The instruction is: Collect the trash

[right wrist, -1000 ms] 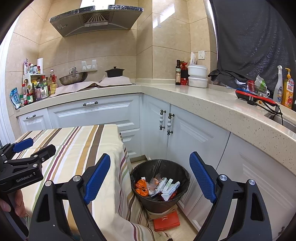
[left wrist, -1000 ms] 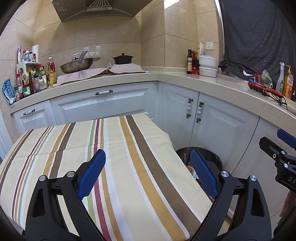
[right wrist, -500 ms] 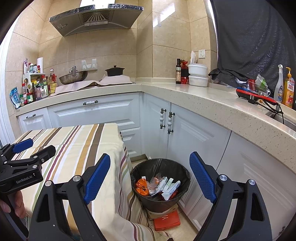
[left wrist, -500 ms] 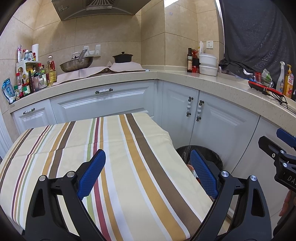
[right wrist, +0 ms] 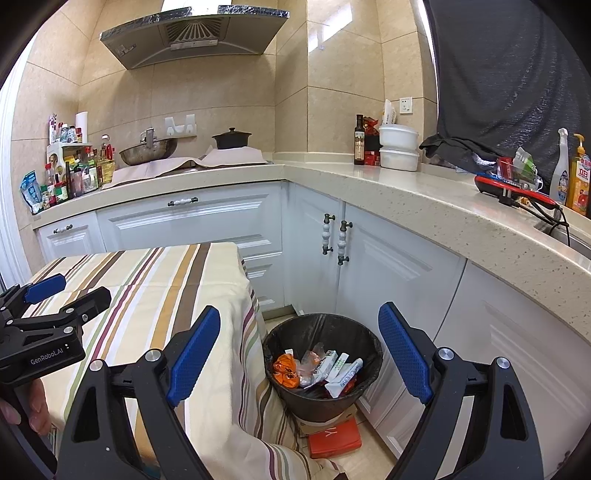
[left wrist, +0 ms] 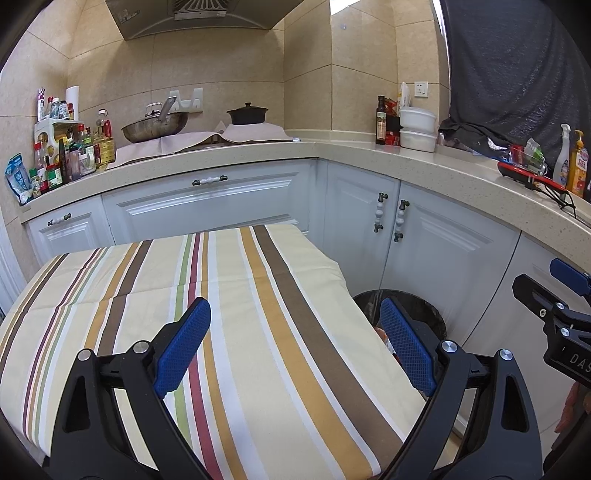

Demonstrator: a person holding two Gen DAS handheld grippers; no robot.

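Nothing has moved since a second ago: both my grippers hang still, jaws wide and empty, left gripper [left wrist: 295, 343] over the bench [left wrist: 258, 332], right gripper [right wrist: 299, 347] above the bin [right wrist: 321, 398]. Trash [right wrist: 317, 369] lies inside the bin, just beside the bench.

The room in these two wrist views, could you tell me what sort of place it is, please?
Most likely a home kitchen: a range hood hangs above a wok and a black pot on the L-shaped counter, with white cabinets below.

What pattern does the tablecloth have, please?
Multicoloured stripes on the cream tablecloth; clearest in the left wrist view.
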